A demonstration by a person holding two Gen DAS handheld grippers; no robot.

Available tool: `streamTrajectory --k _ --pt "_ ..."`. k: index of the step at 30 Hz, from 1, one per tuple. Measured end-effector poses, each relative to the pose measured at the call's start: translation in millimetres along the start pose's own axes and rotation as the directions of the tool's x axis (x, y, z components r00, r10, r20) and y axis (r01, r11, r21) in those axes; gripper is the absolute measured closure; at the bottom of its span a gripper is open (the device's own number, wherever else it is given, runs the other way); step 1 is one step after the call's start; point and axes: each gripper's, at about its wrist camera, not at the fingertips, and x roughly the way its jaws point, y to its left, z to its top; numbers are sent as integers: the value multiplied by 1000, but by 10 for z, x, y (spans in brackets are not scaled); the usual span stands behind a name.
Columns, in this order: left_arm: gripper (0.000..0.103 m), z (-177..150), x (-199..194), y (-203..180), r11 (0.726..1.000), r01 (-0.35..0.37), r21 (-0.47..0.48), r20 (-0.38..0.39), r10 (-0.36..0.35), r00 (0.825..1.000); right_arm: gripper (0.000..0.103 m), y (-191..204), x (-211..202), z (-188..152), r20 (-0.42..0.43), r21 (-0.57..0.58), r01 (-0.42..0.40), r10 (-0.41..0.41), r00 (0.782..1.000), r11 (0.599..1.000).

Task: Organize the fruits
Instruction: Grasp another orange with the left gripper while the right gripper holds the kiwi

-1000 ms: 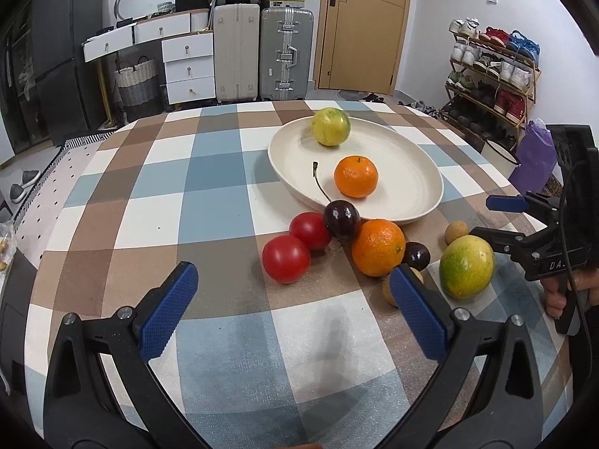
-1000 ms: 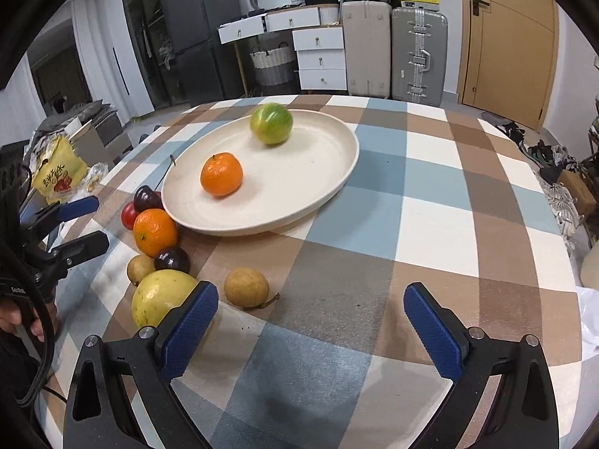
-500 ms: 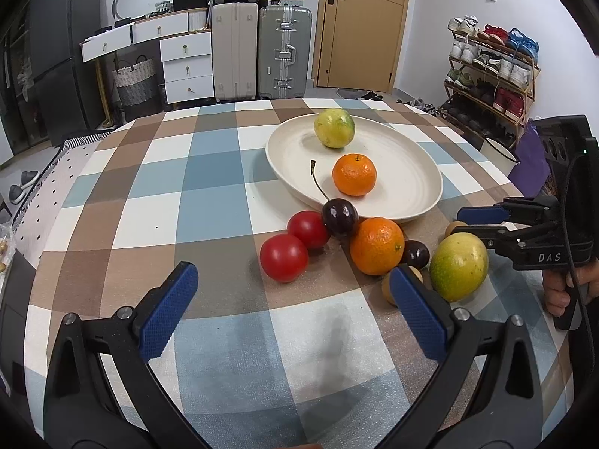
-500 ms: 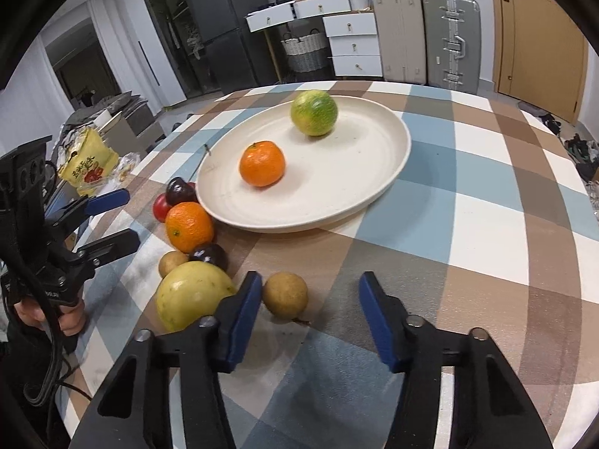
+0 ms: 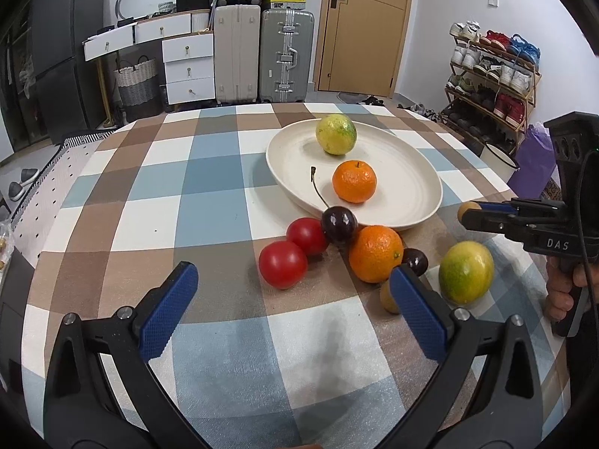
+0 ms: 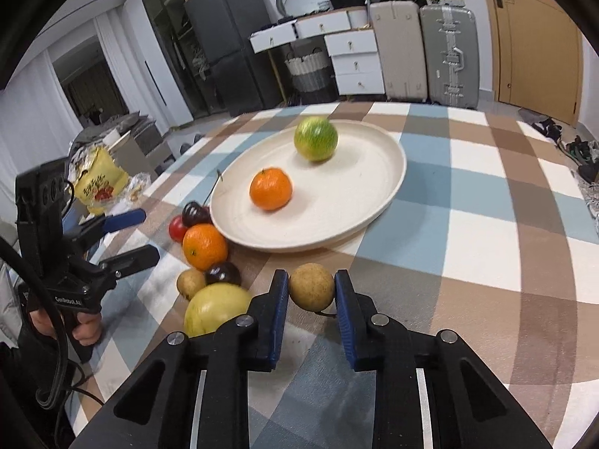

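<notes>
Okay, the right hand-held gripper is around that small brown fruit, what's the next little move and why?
Probably lift it straight up. The right hand-held gripper has both pads against the small brown fruit, which seems to sit on the tablecloth, with the cream plate just beyond holding only two fruits.

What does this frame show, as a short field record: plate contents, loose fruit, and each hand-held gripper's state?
plate contents: plate holds one orange and one green citrus
loose fruit on tablecloth: two tomatoes, stemmed cherry, second orange, dark cherry, large green-yellow fruit, small brown fruit
right hand-held gripper: closed on a round brown fruit near the plate
left hand-held gripper: open, holding nothing, pointed toward the tomatoes
</notes>
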Motion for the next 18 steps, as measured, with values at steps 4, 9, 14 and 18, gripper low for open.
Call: streamTrajectory --k 4,9,14,18 --pt "1 72 50 -24 1000 8 -6 8 -8 1000 78 -61 -72 11 32 33 15 -16 999 999" --pt "11 95 115 -49 997 73 -31 -18 -74 997 78 -49 -88 9 32 29 16 -17 999 999" --pt "16 80 87 -197 993 121 8 -15 -121 993 78 6 -59 7 24 11 8 -8 1000 1000" --pt "20 88 167 -319 991 132 18 -50 -130 990 78 11 -45 4 22 8 8 -8 1000 1000"
